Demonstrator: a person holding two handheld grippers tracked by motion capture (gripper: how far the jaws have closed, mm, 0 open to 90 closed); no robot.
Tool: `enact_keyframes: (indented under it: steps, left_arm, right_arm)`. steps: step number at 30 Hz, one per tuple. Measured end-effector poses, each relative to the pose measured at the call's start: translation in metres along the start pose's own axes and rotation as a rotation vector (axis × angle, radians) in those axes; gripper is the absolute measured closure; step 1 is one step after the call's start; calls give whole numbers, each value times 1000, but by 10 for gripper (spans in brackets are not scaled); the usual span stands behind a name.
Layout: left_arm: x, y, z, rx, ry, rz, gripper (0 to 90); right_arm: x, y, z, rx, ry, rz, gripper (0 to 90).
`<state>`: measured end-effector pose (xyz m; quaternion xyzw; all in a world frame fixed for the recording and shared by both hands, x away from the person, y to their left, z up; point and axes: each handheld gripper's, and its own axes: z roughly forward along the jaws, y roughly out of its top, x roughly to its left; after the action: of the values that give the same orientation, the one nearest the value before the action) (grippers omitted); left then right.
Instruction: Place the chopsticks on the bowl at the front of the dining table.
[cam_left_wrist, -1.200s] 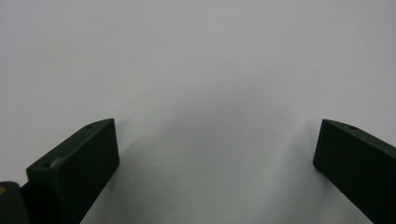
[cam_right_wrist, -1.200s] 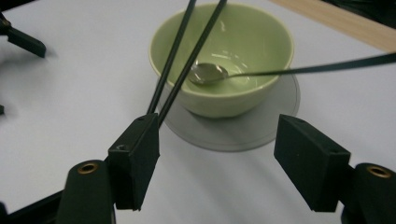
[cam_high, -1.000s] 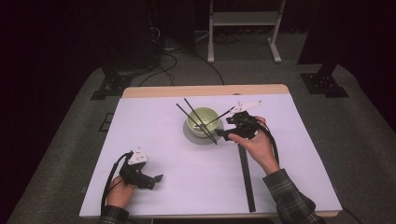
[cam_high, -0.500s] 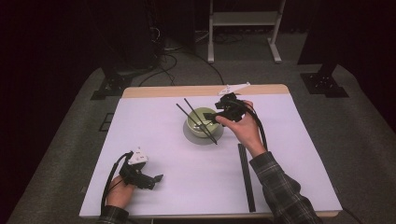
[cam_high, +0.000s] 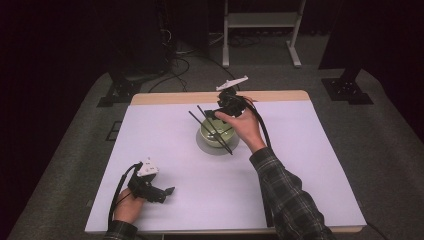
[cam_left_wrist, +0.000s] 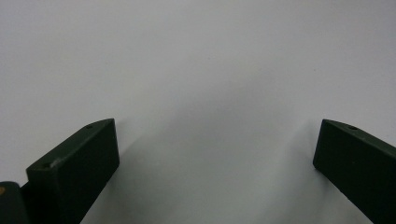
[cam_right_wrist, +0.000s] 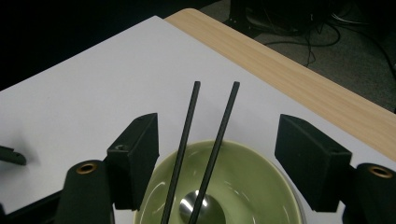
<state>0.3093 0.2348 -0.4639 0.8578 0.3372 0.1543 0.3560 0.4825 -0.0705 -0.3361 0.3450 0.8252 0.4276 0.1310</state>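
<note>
- Chopsticks (cam_right_wrist: 205, 140), two dark sticks side by side, lying across the green bowl (cam_right_wrist: 261, 196), upper ends poking past the rim toward the wooden edge of the surface (cam_high: 165, 150).
- Right tongs (cam_high: 220, 111) hovering over the bowl's far rim, released, nothing pinched; both sticks framed between the two black jaws, touching neither.
- Something shiny and rounded down in the bowl under the sticks, perhaps a spoon; hard to tell.
- Grey saucer (cam_high: 204, 146) under the bowl, directly below the right tongs.
- Left tongs (cam_high: 161, 192) parked well away on the near side, jaws spread wide over bare white surface, gripping nothing.
- Likely step in hand: lining up for a grab at the pair of sticks.
- Risk one: closing on a single stick, the other rolling off the rim and clattering onto the surface.
- Risk two: squeezing with the sticks apart, so they cross or scissor out of the pads.
- Risk three: coming down too low, a jaw clipping the rim and tipping or sliding the bowl on its saucer.
- Risk four: grabbing near the free ends, leaving the long part to swing and drag against whatever sits inside.
</note>
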Motion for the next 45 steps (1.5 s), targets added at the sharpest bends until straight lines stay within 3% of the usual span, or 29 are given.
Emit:
enact_keyframes:
  steps: [11,16,22,30,45]
  left_arm:
    - [0,0,0,1,0,1,0]
    - [0,0,0,0,0,1,0]
    - [0,0,0,0,0,1,0]
    - [0,0,0,0,0,0,0]
    - [0,0,0,1,-1,0,0]
  right_arm:
    - [0,16,44,48,-3,7,278]
    - [-1,14,68,94,-19,11,275]
    - [-3,11,87,121,-22,19,273]
    - [-2,9,97,145,-45,14,275]
    - [-24,4,95,151,-106,69,277]
